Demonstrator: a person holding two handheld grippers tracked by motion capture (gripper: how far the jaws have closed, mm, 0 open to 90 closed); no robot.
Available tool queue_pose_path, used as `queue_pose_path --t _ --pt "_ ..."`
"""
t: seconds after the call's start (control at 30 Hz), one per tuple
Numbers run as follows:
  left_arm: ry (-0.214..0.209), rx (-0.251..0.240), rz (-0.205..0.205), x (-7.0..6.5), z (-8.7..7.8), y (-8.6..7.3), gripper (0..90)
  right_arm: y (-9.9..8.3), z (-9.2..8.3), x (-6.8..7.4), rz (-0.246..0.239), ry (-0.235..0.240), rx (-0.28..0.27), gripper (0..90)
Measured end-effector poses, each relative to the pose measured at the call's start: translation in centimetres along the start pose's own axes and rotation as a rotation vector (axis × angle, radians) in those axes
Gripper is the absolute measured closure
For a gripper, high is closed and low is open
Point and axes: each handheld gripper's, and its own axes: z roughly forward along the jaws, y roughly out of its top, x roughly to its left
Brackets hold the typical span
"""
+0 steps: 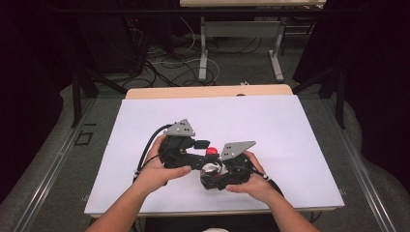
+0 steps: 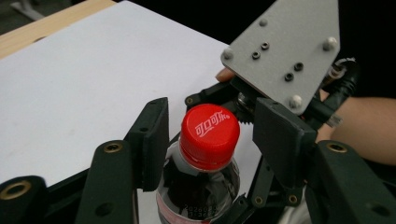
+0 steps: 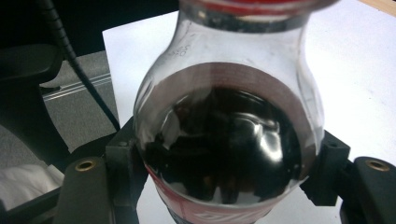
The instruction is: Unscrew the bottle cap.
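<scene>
Unscrewing the cap appears to be the step in hand. A cola bottle (image 3: 224, 140) is held near the table's (image 1: 145, 125) front edge, at about 6 o'clock on the white surface in the high view, and is clamped across its body by the right gripper (image 3: 224, 177), whose jaws are pressed against the label band on both sides. The red cap (image 2: 210, 133) is straddled by the left gripper (image 2: 210, 140): one pad lies at 9 o'clock of the cap, the other at 3 o'clock, and a gap is seen on each side, so the jaws stand partly open with nothing gripped.

Judgement: the cap is sitting on the neck and the tamper ring below it looks unbroken, so the closure is probably not yet loosened, or only partly. The next move would call for the left jaws to be closed squarely on the cap's ribbed side, then a twist while the bottle is kept from turning by the right gripper.

Hard to make out: in the high view, the bottle (image 1: 211, 166) is largely covered by the two hands and the left gripper (image 1: 200, 143) and right gripper (image 1: 212, 180), and only the cap (image 1: 211, 151) and a glint of plastic are seen. The bottle's base is cut off in both gripper views. Whether the cap's thread has been started cannot be told.
</scene>
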Motion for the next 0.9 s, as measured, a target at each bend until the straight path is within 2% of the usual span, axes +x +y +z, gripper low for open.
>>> queue_pose_path --t 0.07,0.2,0.27,0.33,0.4,0.43,0.5,0.6,0.7,0.73,0.8,0.83,0.9 --pt "-0.034 0.03 0.009 0.4 0.0 0.1 48.9 0.0 0.0 0.1 -0.007 0.006 0.002 30.1" --pt "-0.063 0.029 0.013 0.9 0.2 -0.1 59.5 0.1 0.1 0.3 -0.013 0.024 0.012 30.1" --pt "-0.053 0.009 0.018 0.8 0.2 -0.2 60.1 0.1 0.1 0.4 -0.014 0.029 0.014 30.1" --pt "-0.045 0.009 0.031 0.7 0.2 -0.3 60.5 0.0 0.1 0.4 -0.014 0.025 0.013 30.2" --pt "-0.026 0.009 0.028 0.4 0.2 -0.3 60.8 0.1 0.1 0.4 -0.012 0.019 0.011 30.1" --pt "0.003 -0.008 0.016 0.1 0.3 -0.4 60.9 0.0 0.2 0.4 -0.008 0.011 0.004 30.2" --pt "0.044 0.008 0.015 -0.4 0.3 -0.2 61.0 0.0 0.2 0.3 -0.003 0.012 0.002 30.2" --pt "0.121 -0.005 -0.002 -1.2 0.7 -0.1 61.2 0.0 0.2 0.2 0.0 -0.01 0.003 30.2" --pt "0.189 -0.018 -0.031 -1.8 0.9 -0.2 61.2 0.0 0.1 0.2 0.006 -0.013 0.014 30.2" --pt "0.207 -0.021 -0.048 -2.1 1.1 -0.2 61.2 0.0 0.2 0.2 0.014 -0.027 0.003 30.2" --pt "0.249 -0.004 -0.045 -2.5 1.2 -0.2 61.0 0.0 0.3 0.2 0.017 -0.035 0.019 30.2" --pt "0.257 -0.006 -0.05 -2.6 1.3 -0.1 60.8 -0.1 0.3 0.2 0.018 -0.037 0.02 30.1" --pt "0.244 0.003 -0.047 -2.6 1.2 0.0 59.2 -0.1 0.3 0.2 0.018 -0.031 0.019 30.1"
